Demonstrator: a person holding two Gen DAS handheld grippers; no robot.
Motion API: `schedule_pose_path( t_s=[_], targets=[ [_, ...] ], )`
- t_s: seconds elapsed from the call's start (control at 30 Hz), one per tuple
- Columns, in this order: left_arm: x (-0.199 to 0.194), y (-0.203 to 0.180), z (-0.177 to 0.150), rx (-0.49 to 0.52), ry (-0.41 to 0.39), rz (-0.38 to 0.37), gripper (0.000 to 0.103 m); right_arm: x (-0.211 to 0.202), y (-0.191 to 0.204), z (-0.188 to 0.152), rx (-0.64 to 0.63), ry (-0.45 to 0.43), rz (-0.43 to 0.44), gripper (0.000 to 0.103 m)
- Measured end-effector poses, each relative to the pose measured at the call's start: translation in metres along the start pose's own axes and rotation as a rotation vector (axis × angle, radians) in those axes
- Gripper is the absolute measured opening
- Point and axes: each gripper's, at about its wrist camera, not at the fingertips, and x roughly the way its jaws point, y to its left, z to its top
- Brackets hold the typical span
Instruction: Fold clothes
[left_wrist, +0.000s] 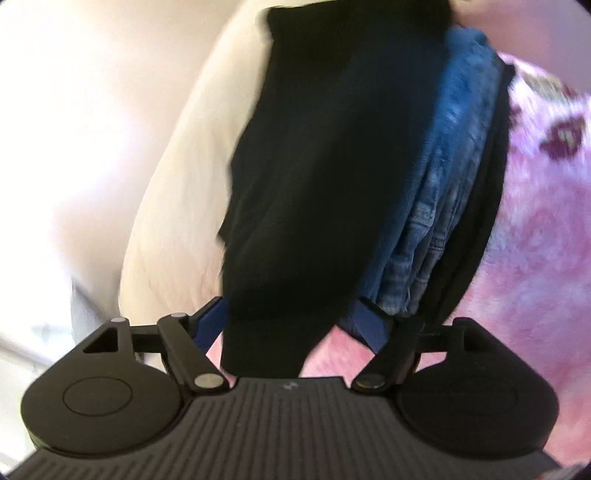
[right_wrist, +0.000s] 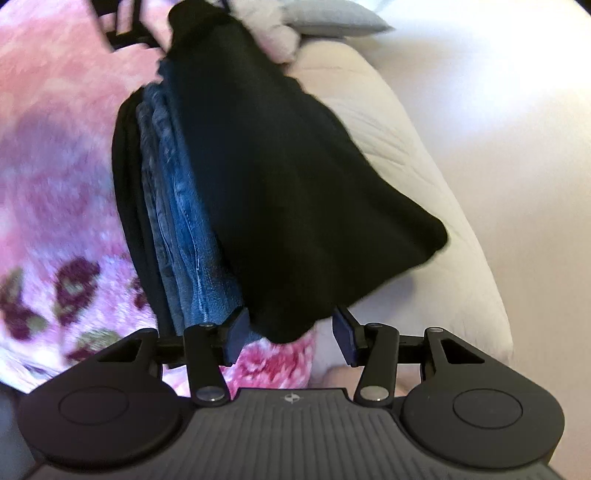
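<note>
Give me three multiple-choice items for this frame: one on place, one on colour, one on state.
1. The jeans lie: A on top of everything; B between black garments; C hanging from a hook.
2. The blanket is: A green; B grey; C pink floral.
3. The right gripper has its jaws: A shut on nothing; B apart around black cloth; C out of view.

Answers: B, black layers flank the denim; C, pink with dark flowers; B, a gap shows beside the cloth.

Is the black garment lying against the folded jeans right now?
Touching. The right wrist view shows the black garment draped directly over the folded jeans, no gap along their shared edge.
</note>
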Motion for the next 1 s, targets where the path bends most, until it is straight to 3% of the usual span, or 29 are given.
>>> schedule_pose_path(
  t_s=[0.13,0.2,0.3,0.4,0.5,0.57,0.63,0.7,0.73,0.9,1.0],
  targets=[
    [0.000,0.032,-0.004,-0.264,0.008,-0.017,0.053,-0.019,-0.015,0.014,0.217,-0.024,0.015,0.041],
    [0.015,0.041,-0.001,-0.340,0.028,-0.040,0.053,-0.021,-0.025,0.021,0.335,-0.042,0.013,0.040],
    [0.024,0.042,-0.050,-0.371,0.099,-0.090,0.051,0.004,-0.042,0.028,0.529,0.007,0.058,0.040],
    [0.033,0.035,-0.043,-0.384,0.132,-0.111,0.051,0.035,-0.042,0.025,0.620,0.097,0.125,0.045],
    [0.020,0.030,-0.029,-0.422,0.156,-0.125,0.051,0.018,-0.048,0.028,0.623,0.103,0.129,0.044],
    [-0.006,0.033,-0.033,-0.502,0.197,-0.144,0.058,0.004,-0.053,0.030,0.642,0.104,0.127,0.047],
    [-0.025,0.039,-0.029,-0.588,0.227,-0.163,0.070,-0.014,-0.058,0.027,0.694,0.120,0.122,0.055],
    [-0.025,0.050,-0.028,-0.673,0.249,-0.171,0.075,-0.033,-0.059,0.023,0.758,0.146,0.121,0.074],
    [-0.030,0.053,-0.026,-0.717,0.261,-0.172,0.078,-0.040,-0.059,0.021,0.794,0.160,0.124,0.077],
    [-0.088,0.058,-0.007,-0.875,0.280,-0.148,0.099,-0.064,-0.051,0.018,1.000,0.219,0.203,0.087],
    [-0.111,0.059,0.002,-0.901,0.263,-0.148,0.102,-0.083,-0.045,0.024,1.068,0.226,0.218,0.088]
  ],
)
